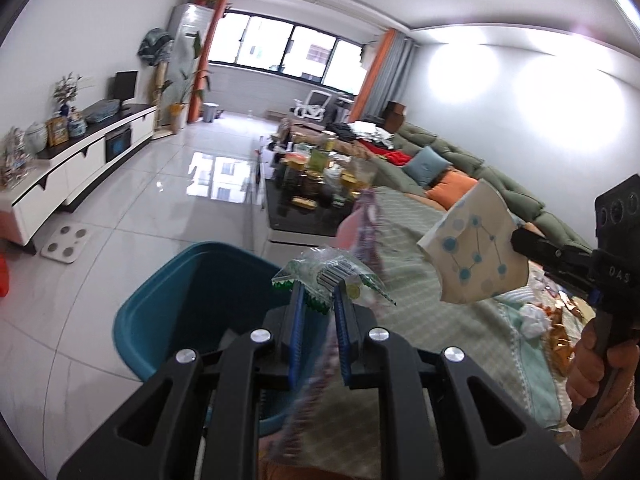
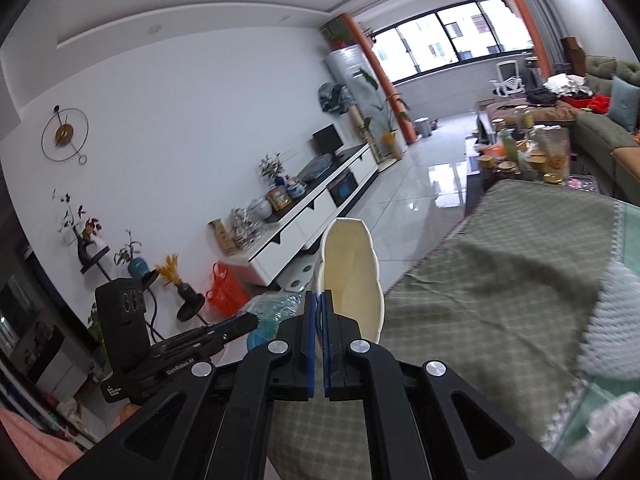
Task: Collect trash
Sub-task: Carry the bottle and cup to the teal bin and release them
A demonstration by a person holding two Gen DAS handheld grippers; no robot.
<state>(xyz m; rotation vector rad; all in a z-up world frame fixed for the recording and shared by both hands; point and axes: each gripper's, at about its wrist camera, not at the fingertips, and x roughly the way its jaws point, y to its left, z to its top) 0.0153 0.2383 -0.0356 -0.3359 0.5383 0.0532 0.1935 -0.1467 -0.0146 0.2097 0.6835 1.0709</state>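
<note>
- Our left gripper [image 1: 320, 292] is nearly closed, pinching a crinkled clear plastic wrapper with green zigzag edges [image 1: 332, 274] just above the near rim of the round teal plastic bin [image 1: 160, 312].
- Our right gripper [image 2: 319, 308] is clamped tight on a crushed cream paper cup with blue dots [image 1: 476, 248], held to the right of the bin and not yet over it.
- Neither piece is dropped yet; we judge both releases are still ahead.
- More scraps, a crumpled white paper ball [image 1: 534, 318] and gold wrappers [image 1: 562, 340], lie on the green checked cloth [image 2: 500, 264] well right of the bin.
</note>
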